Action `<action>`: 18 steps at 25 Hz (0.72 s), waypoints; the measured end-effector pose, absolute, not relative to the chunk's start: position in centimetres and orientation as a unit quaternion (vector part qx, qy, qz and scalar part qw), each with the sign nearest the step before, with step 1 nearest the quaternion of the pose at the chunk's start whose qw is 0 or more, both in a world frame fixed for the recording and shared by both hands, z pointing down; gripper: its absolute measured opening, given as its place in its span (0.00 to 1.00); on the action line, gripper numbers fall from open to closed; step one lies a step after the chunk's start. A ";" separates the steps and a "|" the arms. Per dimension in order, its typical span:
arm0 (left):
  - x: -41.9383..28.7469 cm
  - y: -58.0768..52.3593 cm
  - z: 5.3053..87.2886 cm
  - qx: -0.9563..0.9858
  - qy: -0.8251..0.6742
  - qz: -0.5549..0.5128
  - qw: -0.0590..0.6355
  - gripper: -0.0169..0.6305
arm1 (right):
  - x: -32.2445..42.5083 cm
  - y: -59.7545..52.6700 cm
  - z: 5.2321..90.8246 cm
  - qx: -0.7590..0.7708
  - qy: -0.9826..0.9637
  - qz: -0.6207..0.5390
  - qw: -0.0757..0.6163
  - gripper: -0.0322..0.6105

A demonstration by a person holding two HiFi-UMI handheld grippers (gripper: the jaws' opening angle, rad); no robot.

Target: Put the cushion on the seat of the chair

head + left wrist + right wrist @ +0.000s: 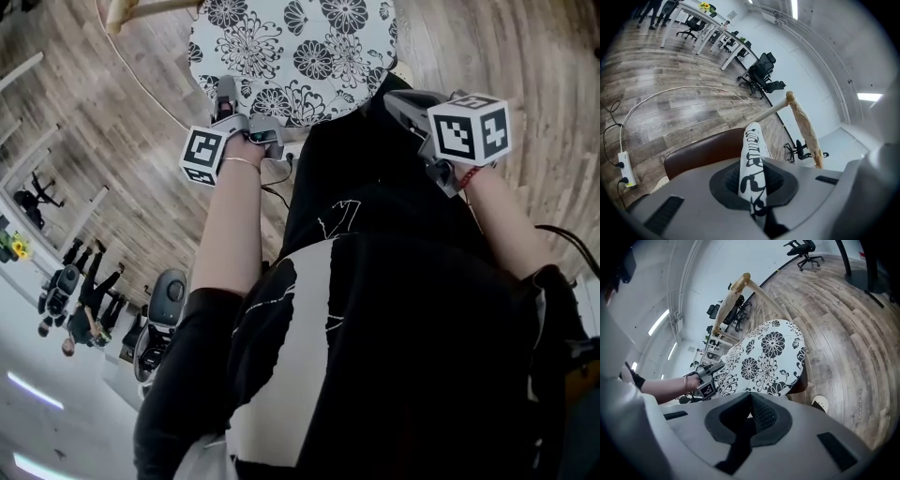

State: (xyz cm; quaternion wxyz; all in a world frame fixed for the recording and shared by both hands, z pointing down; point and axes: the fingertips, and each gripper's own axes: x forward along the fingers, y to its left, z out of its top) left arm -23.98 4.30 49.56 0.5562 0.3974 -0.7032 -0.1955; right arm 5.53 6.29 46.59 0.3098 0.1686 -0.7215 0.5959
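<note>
The cushion (291, 47) lies on the brown seat of the chair (703, 150), its near edge clenched in the left tongs (752, 168), the right tongs (750, 397) closed on nothing; pulling back before letting go could drag it off.

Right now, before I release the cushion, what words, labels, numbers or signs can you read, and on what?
Nothing reads clearly.
Floor: one faint line of lettering, too blurred to read.
Marker cube: square black-and-white code only, no words.
Cushion: flower print, no text.
</note>
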 end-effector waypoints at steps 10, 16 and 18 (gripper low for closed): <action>-24.0 4.3 50.4 0.395 -0.702 -0.188 0.562 0.06 | 5.1 5.5 46.3 0.180 -0.723 0.593 0.305 0.07; -24.0 4.3 50.9 0.398 -0.701 -0.181 0.563 0.06 | 5.2 5.3 46.8 0.179 -0.727 0.589 0.305 0.07; -23.9 4.4 51.2 0.401 -0.700 -0.175 0.565 0.06 | 5.1 4.6 46.7 0.187 -0.729 0.586 0.302 0.07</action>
